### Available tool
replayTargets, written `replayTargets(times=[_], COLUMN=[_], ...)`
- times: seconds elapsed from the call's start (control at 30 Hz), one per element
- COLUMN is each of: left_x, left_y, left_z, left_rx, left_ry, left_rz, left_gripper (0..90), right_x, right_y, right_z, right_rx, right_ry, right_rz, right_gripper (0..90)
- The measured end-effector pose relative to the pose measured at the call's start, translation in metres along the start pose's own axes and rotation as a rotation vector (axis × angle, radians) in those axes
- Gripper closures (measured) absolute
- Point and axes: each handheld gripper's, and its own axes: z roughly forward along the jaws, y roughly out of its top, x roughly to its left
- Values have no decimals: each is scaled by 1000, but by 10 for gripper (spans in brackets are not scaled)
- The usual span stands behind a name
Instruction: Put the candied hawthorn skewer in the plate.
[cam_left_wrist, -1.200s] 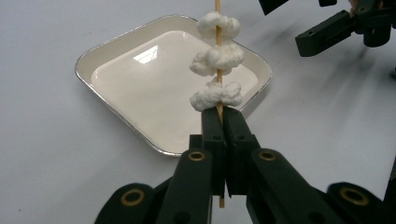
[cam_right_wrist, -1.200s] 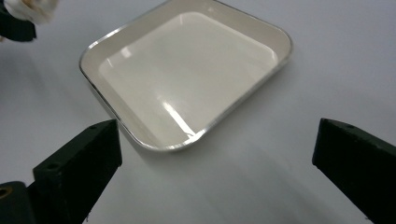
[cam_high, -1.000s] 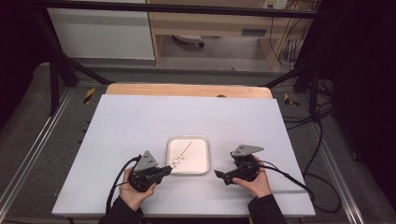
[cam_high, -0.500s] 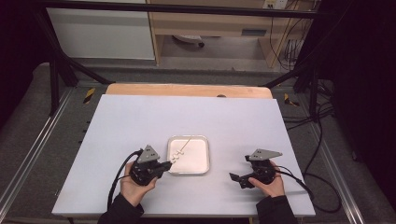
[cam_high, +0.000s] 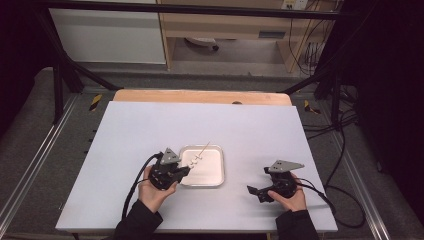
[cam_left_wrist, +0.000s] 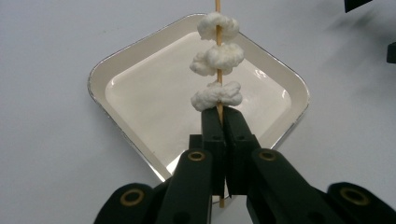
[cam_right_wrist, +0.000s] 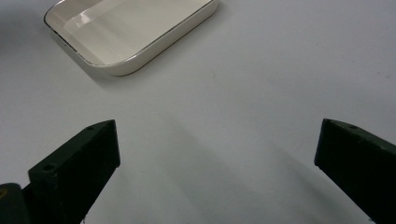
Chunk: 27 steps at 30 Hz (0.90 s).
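On the white table (cam_high: 150, 125) a shallow cream tray (cam_high: 212, 175) with a thin metal rim sits near the front edge, a little left of centre; the left gripper (cam_high: 186, 171), held in the person's left hand (cam_high: 152, 192), is at the tray's 9 o'clock with its jaws pressed tight on a thin wooden skewer (cam_left_wrist: 217, 28); the skewer runs out over the tray toward 1 o'clock and carries three white puffy lumps (cam_left_wrist: 215, 58), the nearest one just beyond the jaw tips; the right gripper (cam_high: 255, 191), in the right hand (cam_high: 292, 200), lies well apart at the tray's 4 o'clock; its jaws stand wide with bare table between them.
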Motion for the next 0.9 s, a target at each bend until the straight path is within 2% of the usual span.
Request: replayTargets(times=[0.27, 0.33, 0.47, 0.73, 0.9], left_x=[4, 4, 4, -1, -2], left_y=[5, 5, 4, -1, -2], left_z=[15, 19, 27, 40, 44], left_rx=[33, 43, 79, 129, 139], left_ry=[23, 43, 59, 65, 67], left_rz=[-30, -34, -37, -34, -33], left_gripper=[883, 883, 883, 881, 878], right_x=[-2, -2, -2, 0, 0], right_y=[-1, -2, -2, -3, -3], right_z=[-2, -1, -1, 0, 0], right_rx=[-4, -5, -1, 4, 7], right_ry=[1, 2, 7, 17, 16], right_rz=[6, 7, 3, 2, 1], right_gripper=[9, 9, 9, 10, 10])
